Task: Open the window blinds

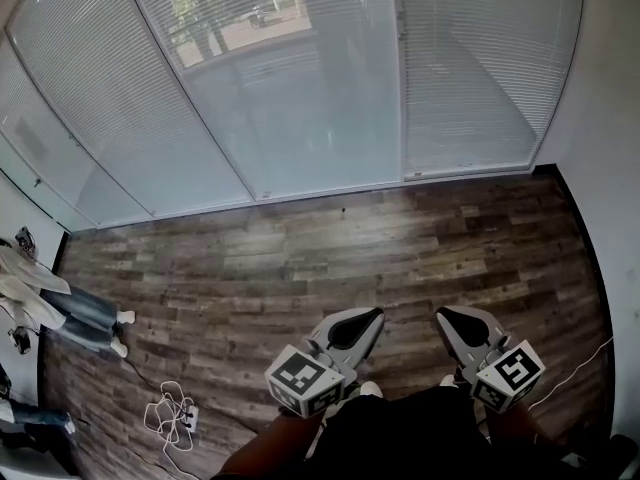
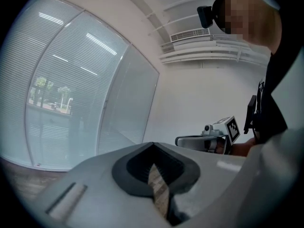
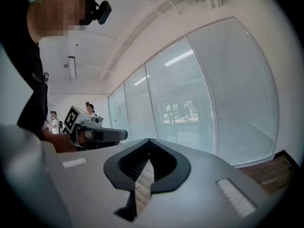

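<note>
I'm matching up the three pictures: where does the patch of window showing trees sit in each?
Head view: tree patch at top, left of centre.
Left gripper view: patch at left, mid-height.
Right gripper view: patch right of centre, mid-height.
Shared landmark: the wood floor below the blinds.

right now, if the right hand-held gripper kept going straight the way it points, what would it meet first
Probably the window blinds. The right hand-held gripper points over the wood floor toward them, with nothing visible between, though depth is unclear.
</note>
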Demonstrator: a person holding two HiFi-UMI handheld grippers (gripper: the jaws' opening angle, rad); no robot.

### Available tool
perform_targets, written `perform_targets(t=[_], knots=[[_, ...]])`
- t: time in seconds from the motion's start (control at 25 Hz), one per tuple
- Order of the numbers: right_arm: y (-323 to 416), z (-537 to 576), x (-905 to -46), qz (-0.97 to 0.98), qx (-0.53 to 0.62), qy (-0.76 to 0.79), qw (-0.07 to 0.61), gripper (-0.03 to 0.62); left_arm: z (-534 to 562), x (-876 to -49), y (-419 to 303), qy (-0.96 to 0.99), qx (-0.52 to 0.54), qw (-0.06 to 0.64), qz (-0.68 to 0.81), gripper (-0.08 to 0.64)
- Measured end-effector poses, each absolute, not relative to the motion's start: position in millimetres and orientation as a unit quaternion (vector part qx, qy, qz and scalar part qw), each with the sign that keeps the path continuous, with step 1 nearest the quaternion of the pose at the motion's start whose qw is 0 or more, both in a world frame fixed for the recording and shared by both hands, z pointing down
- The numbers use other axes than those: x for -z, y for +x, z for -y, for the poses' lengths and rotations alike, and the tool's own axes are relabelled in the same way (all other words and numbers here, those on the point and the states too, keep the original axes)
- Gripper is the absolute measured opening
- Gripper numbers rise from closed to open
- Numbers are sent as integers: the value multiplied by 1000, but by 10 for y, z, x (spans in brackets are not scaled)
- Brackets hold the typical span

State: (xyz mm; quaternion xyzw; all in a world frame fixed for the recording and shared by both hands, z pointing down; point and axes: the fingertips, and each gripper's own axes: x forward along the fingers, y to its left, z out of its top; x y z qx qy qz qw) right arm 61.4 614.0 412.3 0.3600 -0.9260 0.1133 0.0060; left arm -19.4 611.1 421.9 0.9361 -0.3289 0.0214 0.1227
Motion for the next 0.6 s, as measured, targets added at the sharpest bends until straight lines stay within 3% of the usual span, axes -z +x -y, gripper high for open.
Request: perform_targets(t=[0.32,0.6], knots=[[329,-6296,-4372,917,-125,377,45,26,-6234,-4539,-351,943,-30,163,289,0],[442,-6230,-4436,905,-143,397,49,26,-6065,-4522,-318,946,-21,157,284,0]])
